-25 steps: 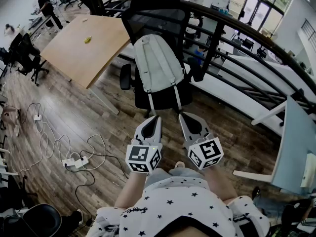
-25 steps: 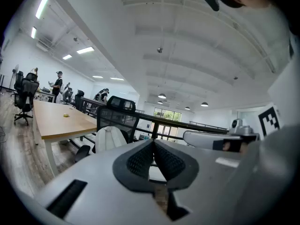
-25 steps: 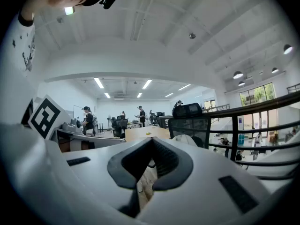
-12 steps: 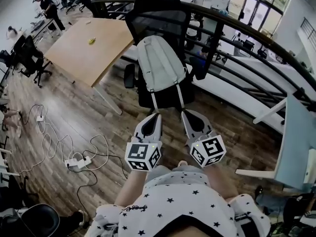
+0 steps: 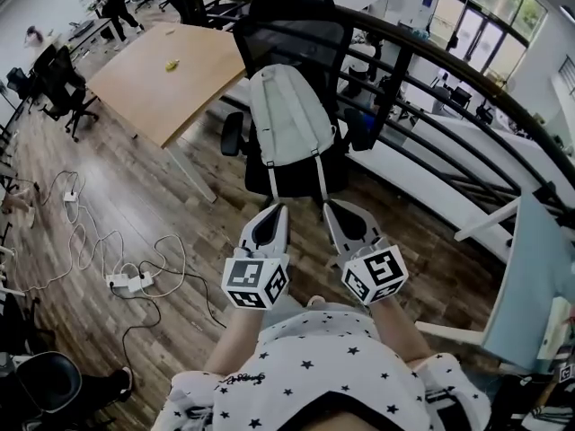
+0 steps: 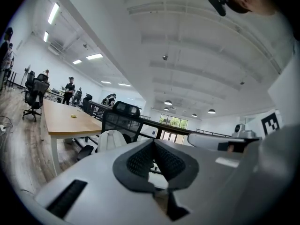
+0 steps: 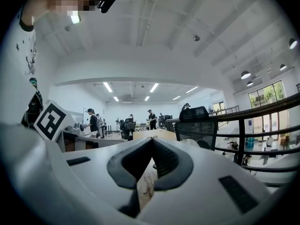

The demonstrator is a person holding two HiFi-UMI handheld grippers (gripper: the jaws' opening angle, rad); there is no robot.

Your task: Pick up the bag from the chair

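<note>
A pale grey-green backpack [image 5: 287, 119] leans upright against the back of a black office chair [image 5: 296, 25], its two straps hanging down over the seat front. My left gripper [image 5: 277, 210] and right gripper [image 5: 332, 208] are held side by side just short of the chair, tips pointing at the strap ends. Both are shut and hold nothing. The backpack [image 6: 111, 139] shows small in the left gripper view, above the closed jaws. In the right gripper view the chair [image 7: 197, 121] stands ahead beyond the shut jaws.
A wooden table [image 5: 166, 70] stands left of the chair. A black railing [image 5: 422, 61] runs behind and to the right. Cables and a power strip [image 5: 126, 281] lie on the wood floor at left. A white desk [image 5: 530, 277] is at right. People work far back left.
The view has shifted slightly; both grippers moved a little forward toward the chair and stay shut. The backpack has not moved.
</note>
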